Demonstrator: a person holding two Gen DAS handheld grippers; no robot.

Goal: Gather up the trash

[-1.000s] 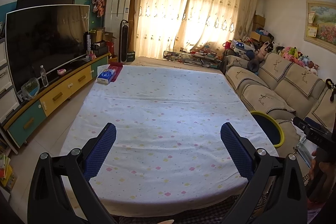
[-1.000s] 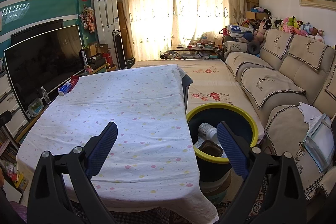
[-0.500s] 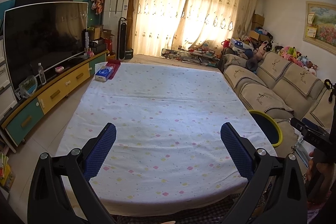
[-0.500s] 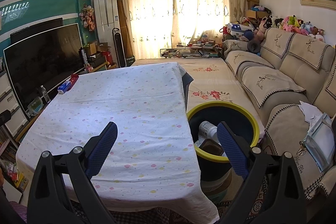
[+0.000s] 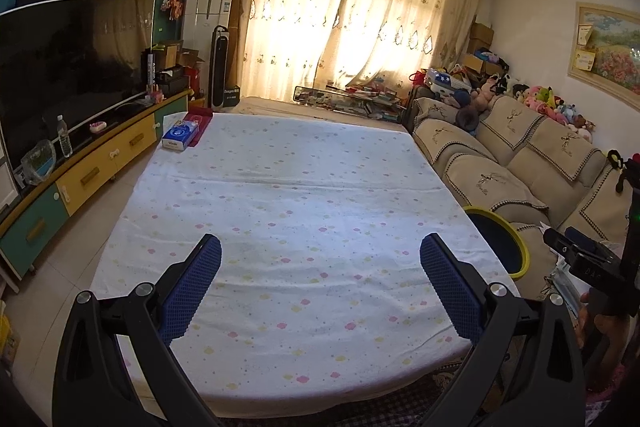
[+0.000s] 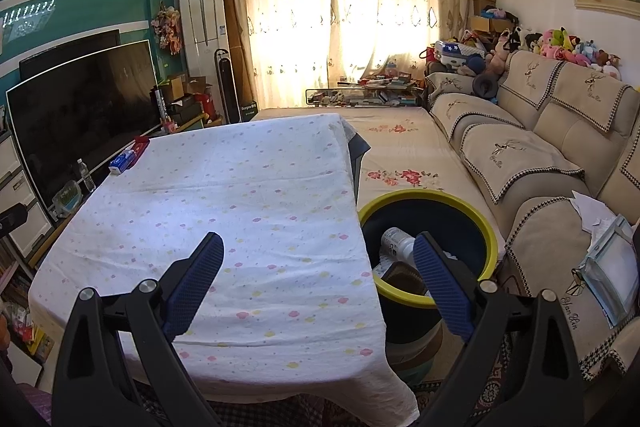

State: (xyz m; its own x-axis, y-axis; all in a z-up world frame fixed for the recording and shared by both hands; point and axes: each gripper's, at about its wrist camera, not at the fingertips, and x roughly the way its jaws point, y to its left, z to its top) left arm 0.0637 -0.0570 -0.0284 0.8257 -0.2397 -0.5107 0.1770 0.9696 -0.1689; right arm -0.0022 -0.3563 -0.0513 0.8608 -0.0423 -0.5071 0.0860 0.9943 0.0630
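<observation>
**Trash sitting in the bin, both claws hanging open**

A plastic bottle (image 6: 394,242) is lying inside the yellow-rimmed bin (image 6: 476,217), next to a dark brown piece of trash (image 6: 402,274). The bin is standing on the floor, squeezed between the counter's right edge and the sofa (image 6: 560,131). The right claw (image 6: 318,281) is hovering above the counter's near right corner, its blue pads spread wide with nothing between them; its right pad is overlapping the bin's opening in the right wrist view. The left claw (image 5: 320,281) is hovering over the near edge of the counter (image 5: 304,187), likewise spread wide and holding nothing. A flower-dotted white cloth is covering the counter. A blue tissue box (image 5: 181,135) is resting at its far left corner, near the television (image 5: 76,67). Some papers (image 6: 608,251) are lying on the sofa seat.
</observation>
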